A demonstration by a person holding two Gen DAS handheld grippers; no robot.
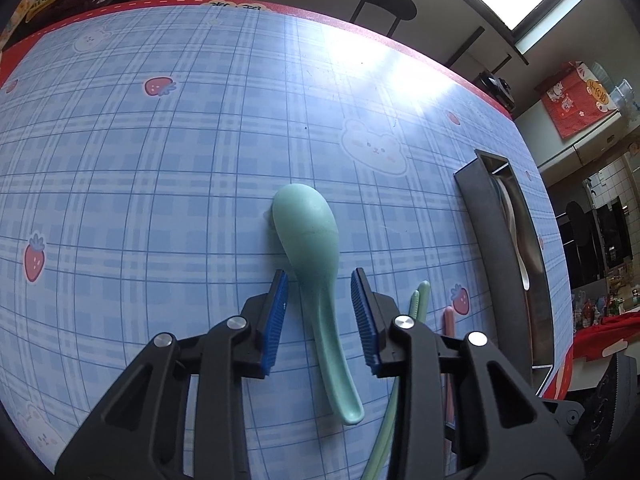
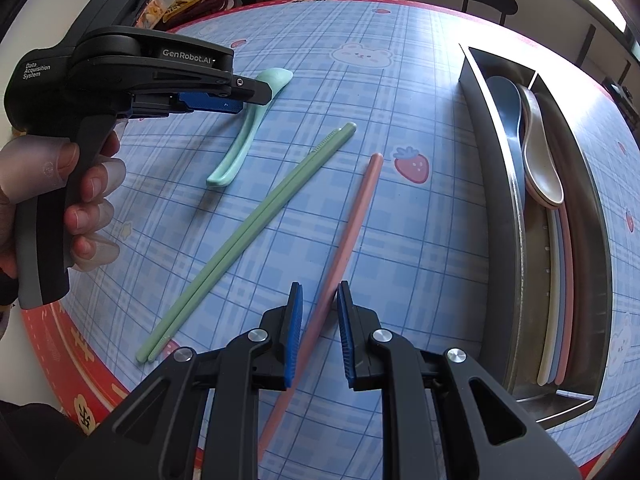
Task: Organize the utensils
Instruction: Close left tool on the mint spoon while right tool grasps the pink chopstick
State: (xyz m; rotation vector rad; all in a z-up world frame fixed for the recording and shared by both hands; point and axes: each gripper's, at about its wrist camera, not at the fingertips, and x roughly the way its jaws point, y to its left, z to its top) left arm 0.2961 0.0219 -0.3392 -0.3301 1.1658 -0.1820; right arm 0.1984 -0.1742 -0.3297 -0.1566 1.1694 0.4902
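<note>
Toward the tabletop's point(image 2: 420, 240) left edge, the left gripper point(image 1: 320, 316) is straddling the green spoon point(image 1: 316, 272), pads not touching, while the right gripper point(image 2: 319, 334) is pinching the pink chopstick point(image 2: 352, 232), presumably bound for the steel tray point(image 2: 496, 216) at the right edge.

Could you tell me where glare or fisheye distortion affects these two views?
Left wrist view: window glare washes out the tablecloth near the far edge, beyond the green spoon; the plaid lines bow strongly. Right wrist view: evenly lit, only soft reflections inside the metal tray; the pink chopstick and table edge curve from the lens.
</note>
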